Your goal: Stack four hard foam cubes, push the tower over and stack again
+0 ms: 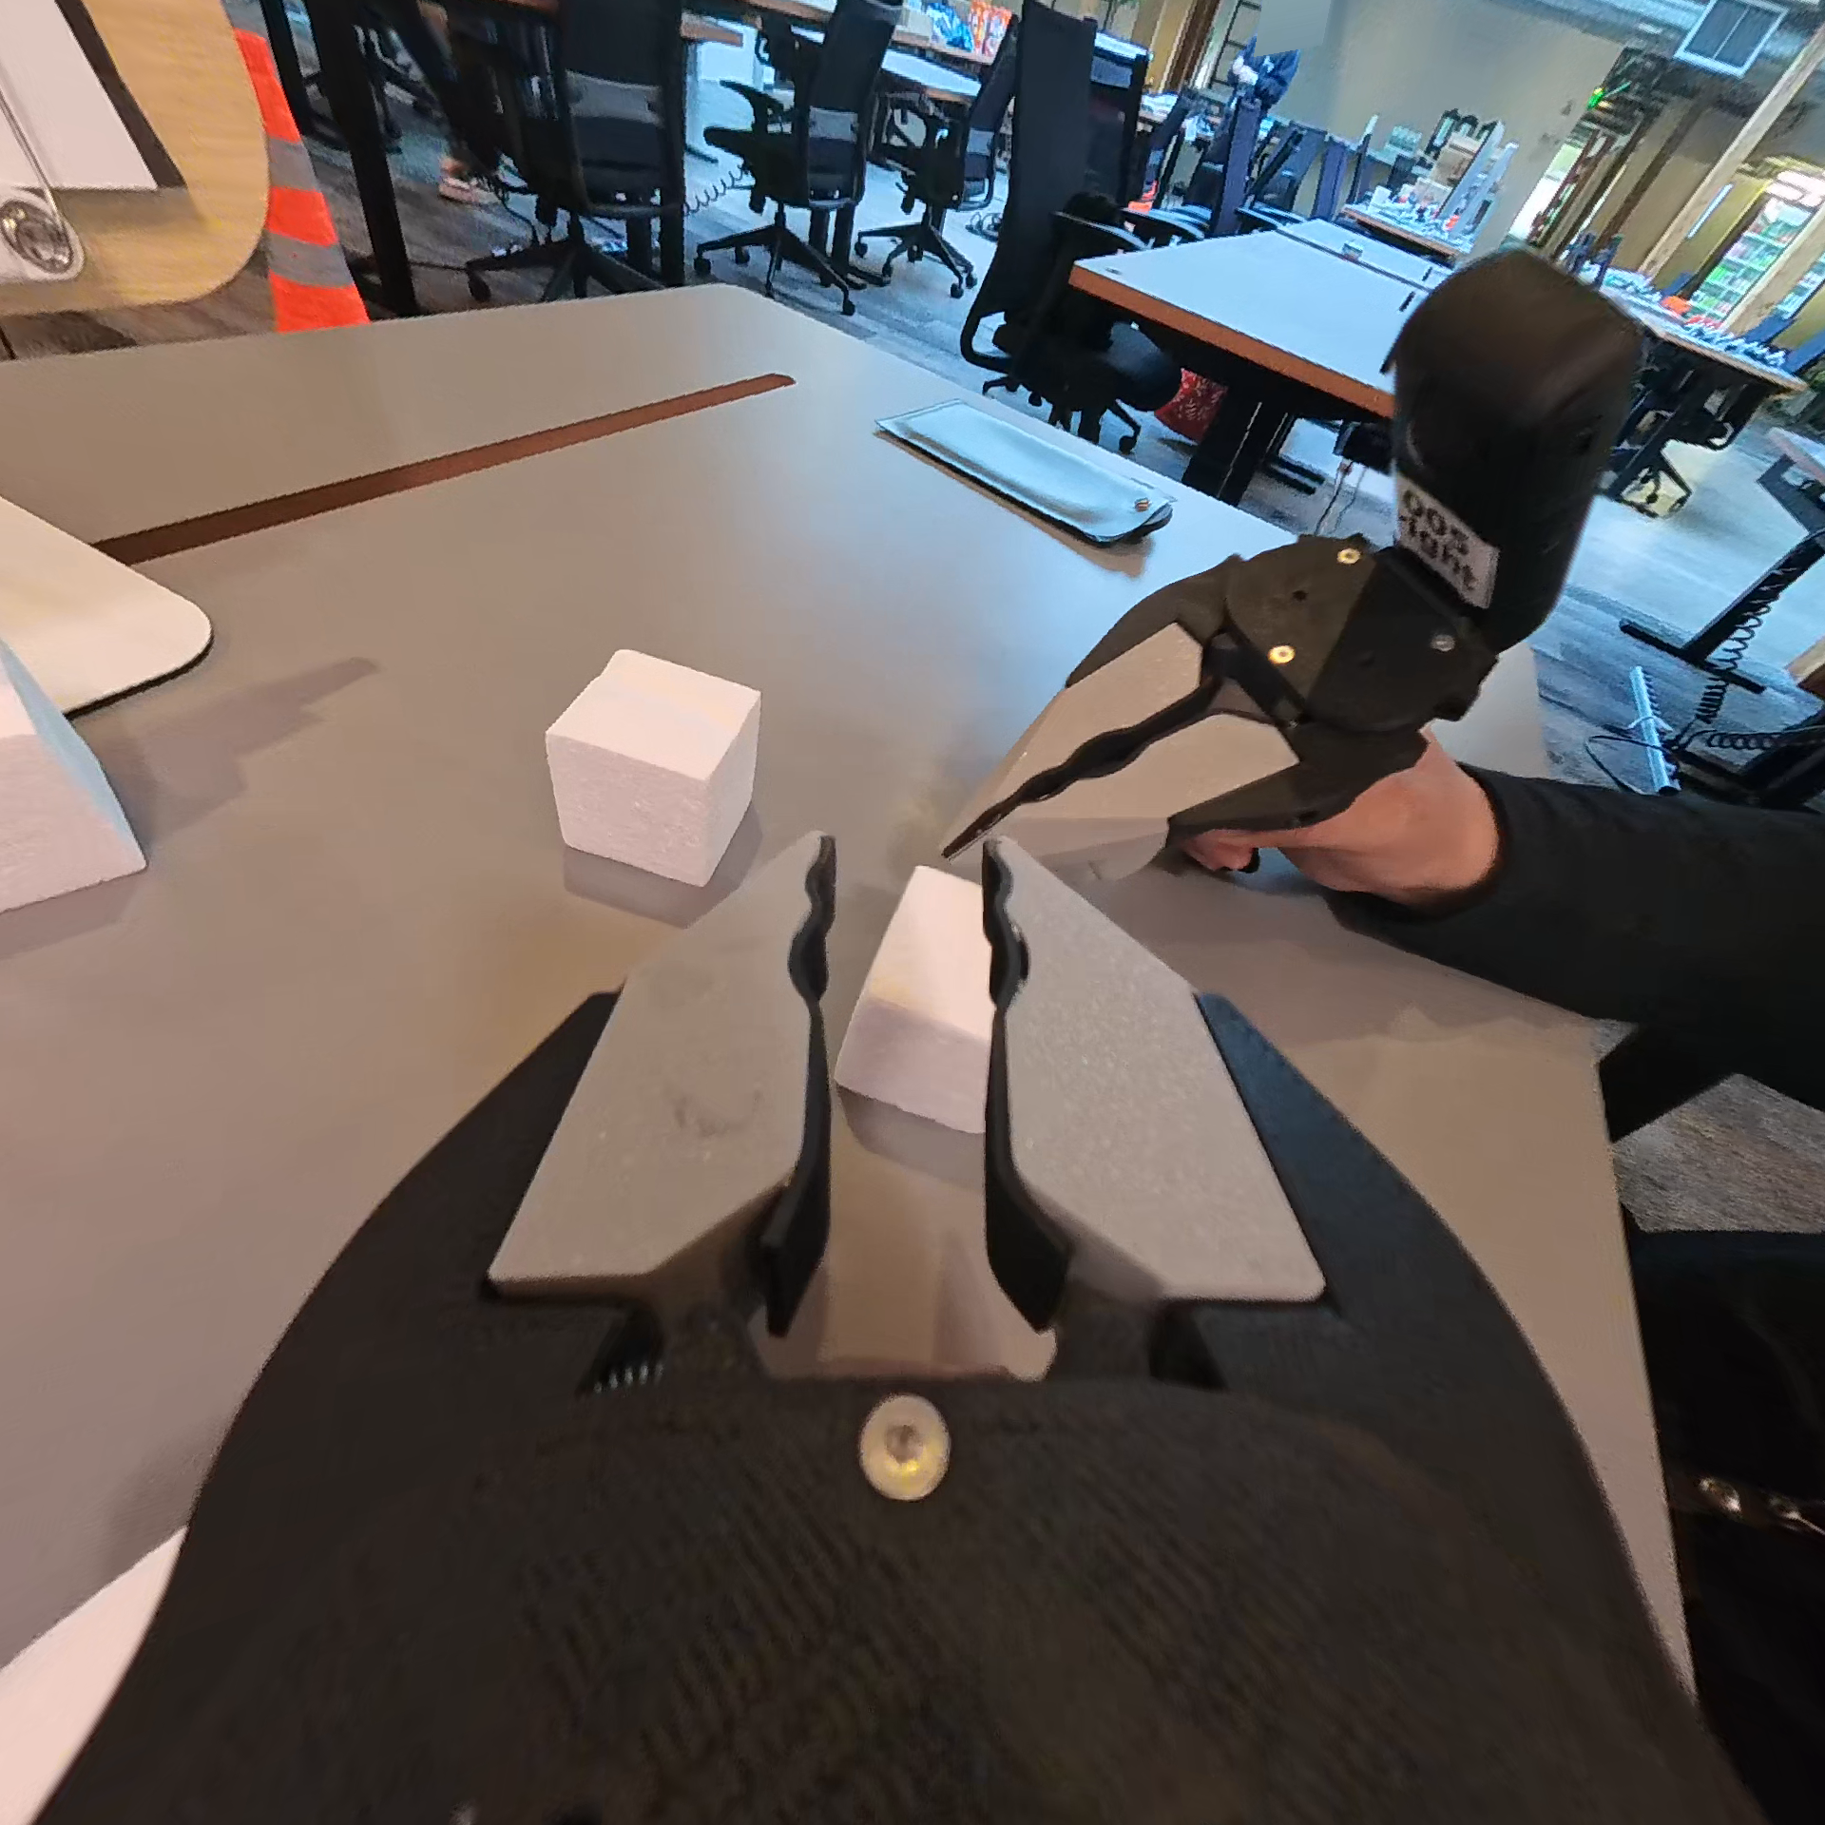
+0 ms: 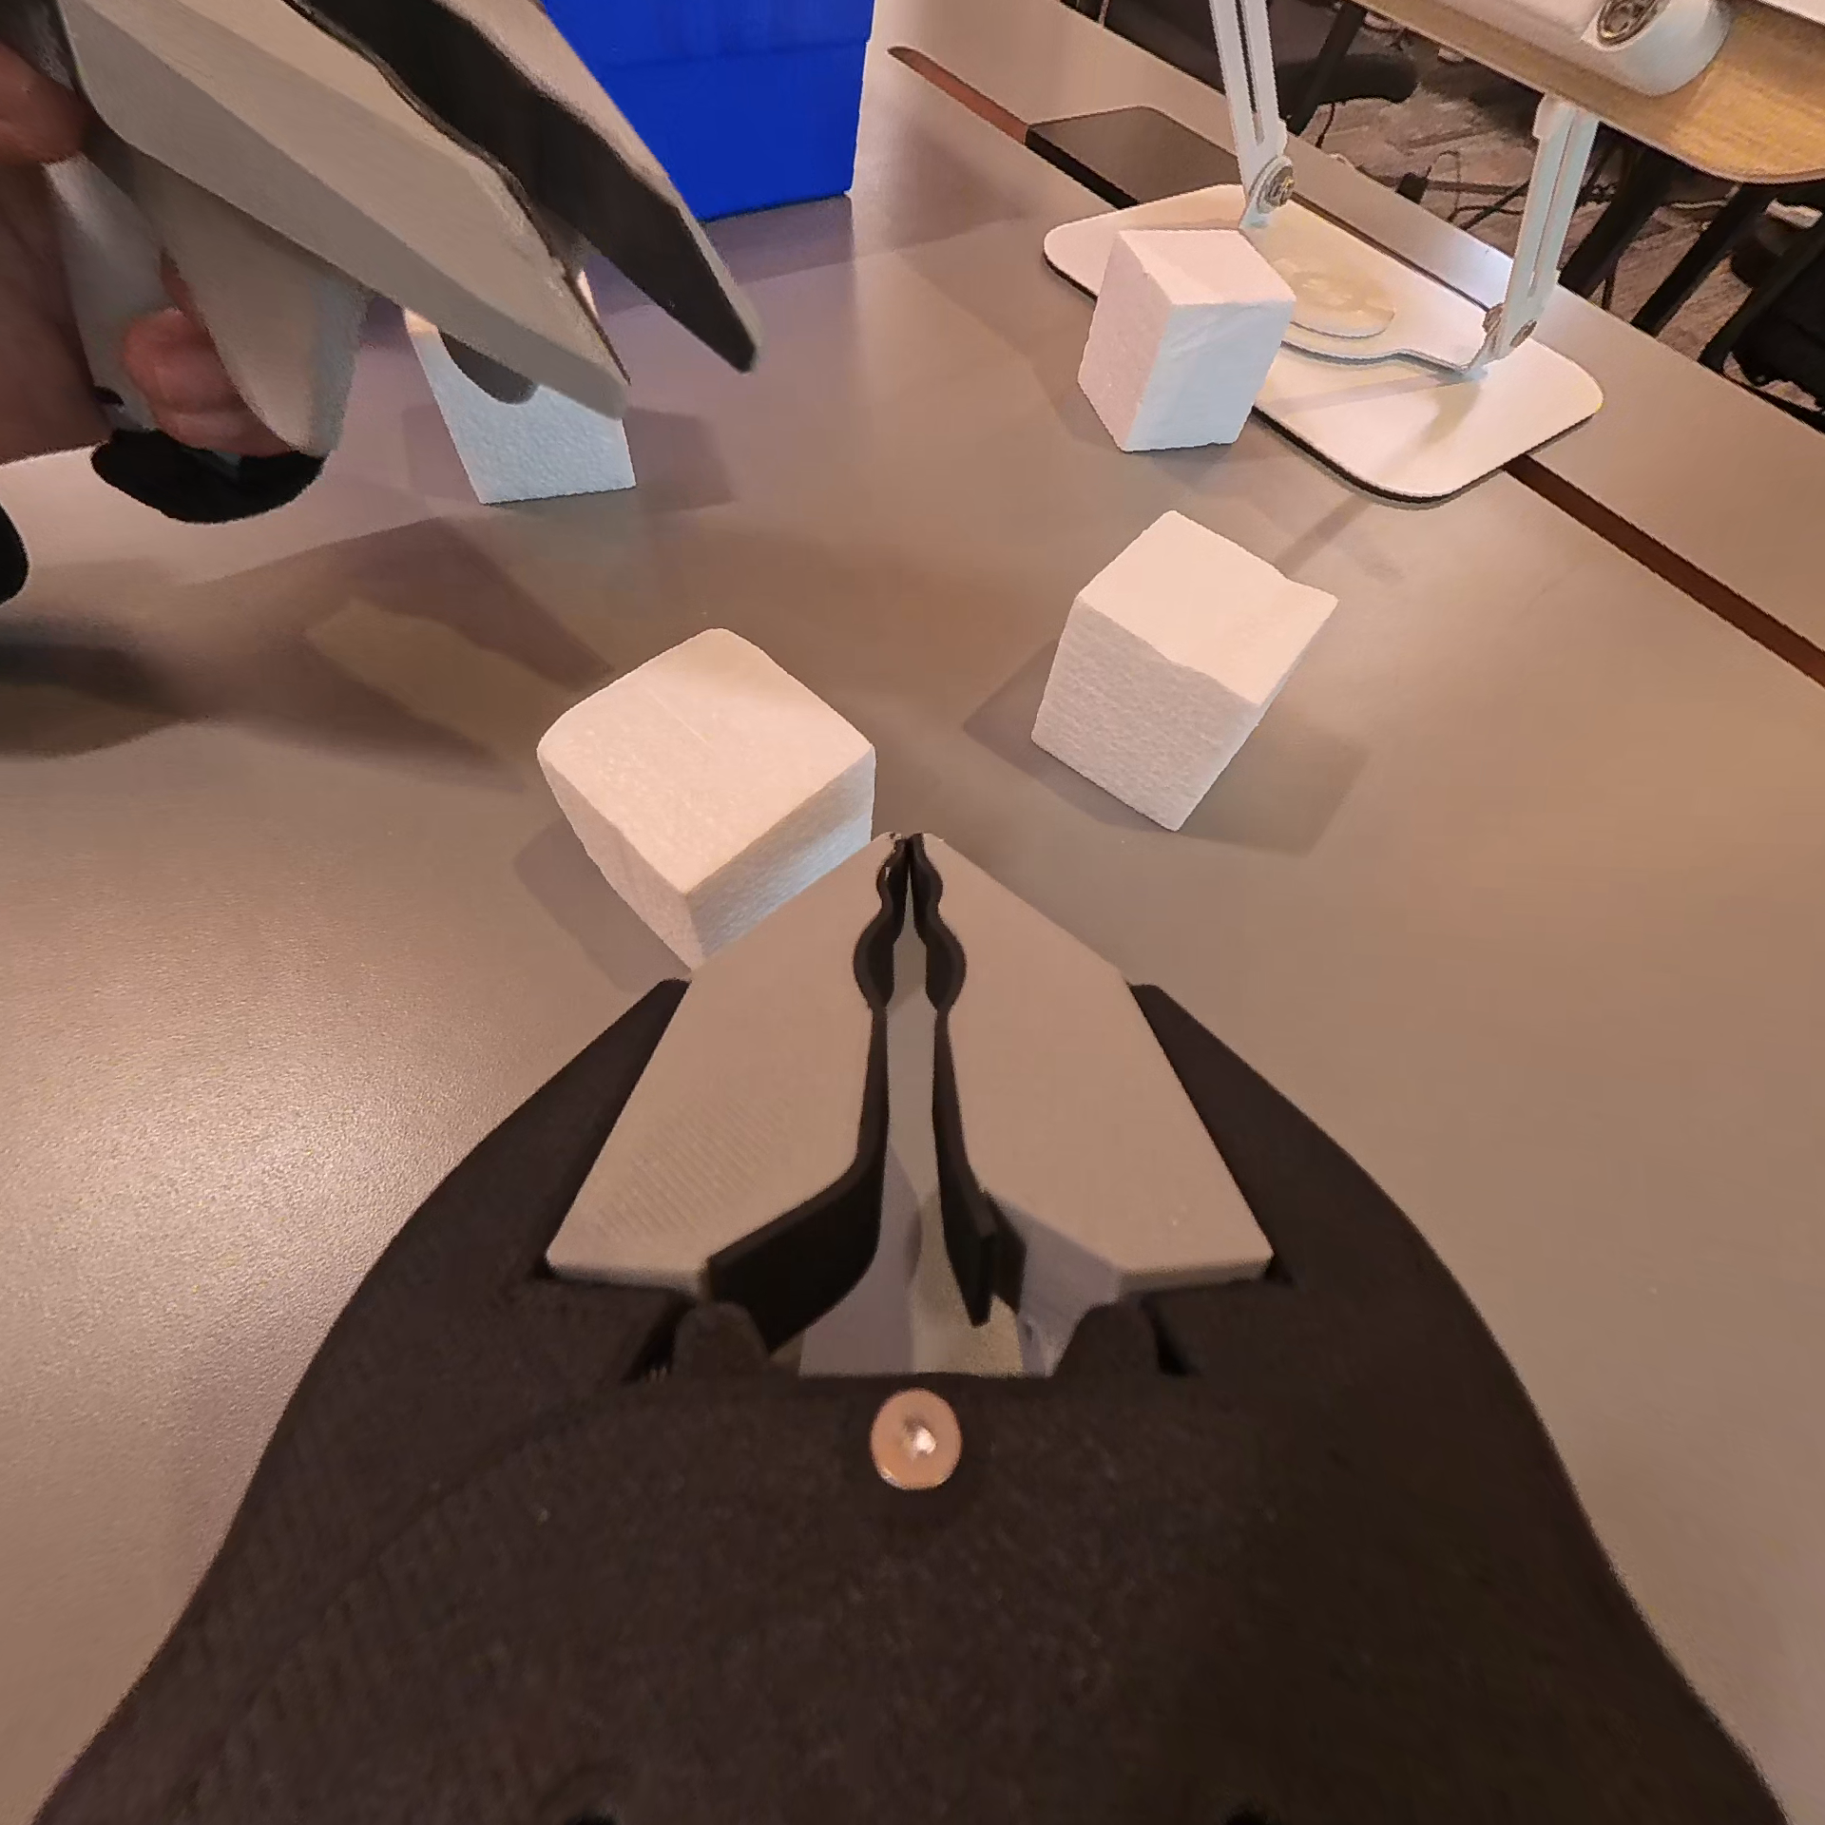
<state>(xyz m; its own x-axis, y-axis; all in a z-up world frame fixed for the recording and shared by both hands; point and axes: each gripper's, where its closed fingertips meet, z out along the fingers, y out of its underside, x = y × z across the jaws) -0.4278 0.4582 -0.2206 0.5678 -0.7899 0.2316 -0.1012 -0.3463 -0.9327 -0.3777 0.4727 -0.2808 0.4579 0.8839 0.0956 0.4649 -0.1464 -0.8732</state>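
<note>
Several white foam cubes stand apart on the grey table [image 2: 296, 988], none stacked. My left gripper [image 1: 907, 859] is open and hovers over one cube [image 1: 923, 997], which shows between its fingers without contact. In the right wrist view this cube [image 2: 706, 780] sits just beyond my right gripper [image 2: 909, 839], which is shut and empty. A second cube [image 1: 652, 760] [image 2: 1180, 662] stands farther out. A third [image 2: 1180, 336] [image 1: 49, 790] stands by the lamp base. A fourth [image 2: 533, 425] is partly hidden behind the left gripper [image 2: 681, 370]. The right gripper [image 1: 953, 844] rests low at the right.
A white lamp stand base [image 2: 1383, 415] lies at the table's far side, with a blue bin [image 2: 711, 99] and a dark flat device [image 2: 1116, 138] behind. A grey pouch [image 1: 1027, 469] lies near the far edge. Office chairs and desks stand beyond. The grippers' ends are close to 8 cm from one another.
</note>
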